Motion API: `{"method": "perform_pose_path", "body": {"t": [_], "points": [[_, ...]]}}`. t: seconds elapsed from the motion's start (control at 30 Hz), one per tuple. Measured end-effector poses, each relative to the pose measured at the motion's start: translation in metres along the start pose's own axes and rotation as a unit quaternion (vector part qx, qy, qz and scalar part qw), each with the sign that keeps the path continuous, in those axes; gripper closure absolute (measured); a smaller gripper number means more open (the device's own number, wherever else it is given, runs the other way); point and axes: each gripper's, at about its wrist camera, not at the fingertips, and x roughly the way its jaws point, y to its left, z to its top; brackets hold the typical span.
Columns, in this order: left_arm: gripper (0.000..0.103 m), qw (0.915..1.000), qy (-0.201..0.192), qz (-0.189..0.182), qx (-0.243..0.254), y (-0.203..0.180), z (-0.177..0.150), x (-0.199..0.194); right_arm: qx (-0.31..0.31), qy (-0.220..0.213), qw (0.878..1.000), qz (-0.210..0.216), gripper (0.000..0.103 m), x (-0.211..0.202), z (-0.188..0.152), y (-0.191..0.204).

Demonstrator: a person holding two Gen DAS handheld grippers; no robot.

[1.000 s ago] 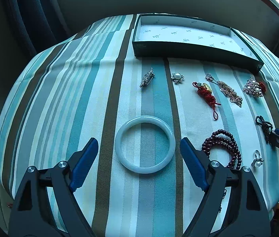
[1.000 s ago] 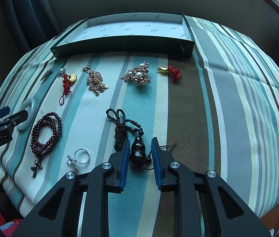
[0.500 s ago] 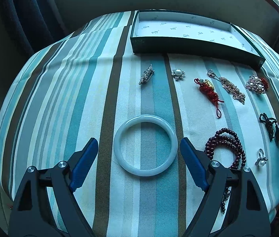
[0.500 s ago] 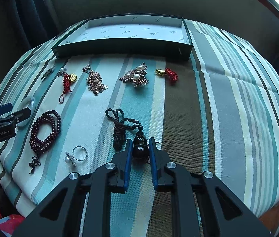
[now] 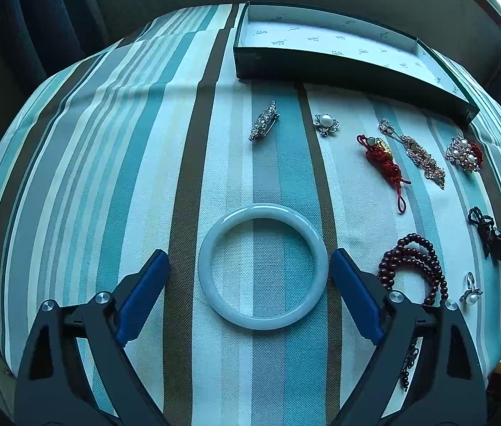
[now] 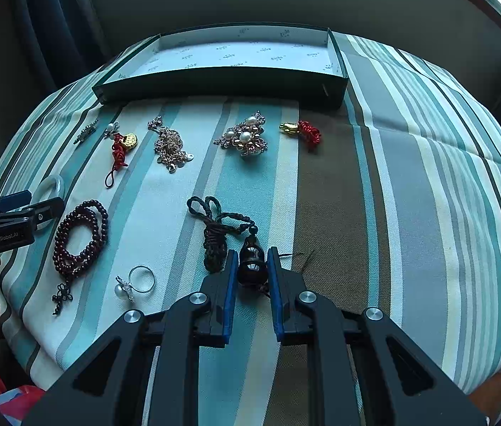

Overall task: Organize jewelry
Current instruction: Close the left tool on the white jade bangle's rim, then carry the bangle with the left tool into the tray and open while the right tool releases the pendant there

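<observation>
Two grippers work the striped cloth surface (image 5: 115, 163) at once. Nearest the right gripper (image 6: 252, 277), pinched between its nearly closed blue pads, sits a dark carved gourd-shaped pendant (image 6: 252, 261); its braided black cord (image 6: 214, 234) trails forward and to the left of the fingers, lying slack on the cloth. The left gripper (image 5: 250, 284) is spread wide and holds nothing: the pale green jade bangle (image 5: 263, 266) lies flat between its pads, the right pad almost touching the rim, the left pad a little apart. Beyond and to the right of it lie a dark red bead bracelet (image 5: 413, 266) and a pearl ring (image 5: 471, 289). Farthest ahead of both grippers stands the long shallow dark green box (image 6: 222, 83), its long axis crosswise, so the pendant probably has to be carried straight forward to it.
</observation>
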Motion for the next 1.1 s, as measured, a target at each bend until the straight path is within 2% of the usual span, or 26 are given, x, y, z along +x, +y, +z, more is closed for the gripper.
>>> {"method": "perform_pose_path", "body": {"t": [0.07,0.13,0.17,0.2,0.5,0.67,0.87,1.1], "points": [[0.012,1.0,-0.002,0.001,0.002,0.001,-0.001,0.0,0.001,0.0,1.0,0.001,0.086,0.0,0.0,-0.001],[0.019,1.0,-0.007,-0.001,0.006,0.0,-0.002,-0.003,0.002,0.001,1.0,0.001,0.086,0.001,0.0,-0.001],[0.028,0.9999,-0.011,-0.004,0.011,-0.001,-0.002,-0.004,0.002,0.001,1.0,0.001,0.086,0.001,0.0,-0.001],[0.032,0.9998,-0.015,-0.005,0.016,-0.002,-0.002,-0.006,0.002,0.001,1.0,0.001,0.086,0.001,0.0,-0.001],[0.033,0.9997,-0.018,-0.004,0.017,-0.003,-0.002,-0.008,0.01,-0.008,1.0,0.004,0.086,-0.002,0.003,-0.002],[0.033,0.9989,-0.039,-0.01,0.024,-0.01,0.001,-0.02,0.021,-0.022,0.999,0.015,0.086,-0.009,0.008,-0.003],[0.033,0.997,-0.058,-0.035,0.037,-0.028,0.017,-0.032,0.034,-0.044,0.998,0.038,0.086,-0.019,0.023,-0.003],[0.033,0.9934,-0.081,-0.06,0.054,-0.054,0.044,-0.041,0.03,-0.082,0.995,0.043,0.086,-0.035,0.052,-0.001]]}}
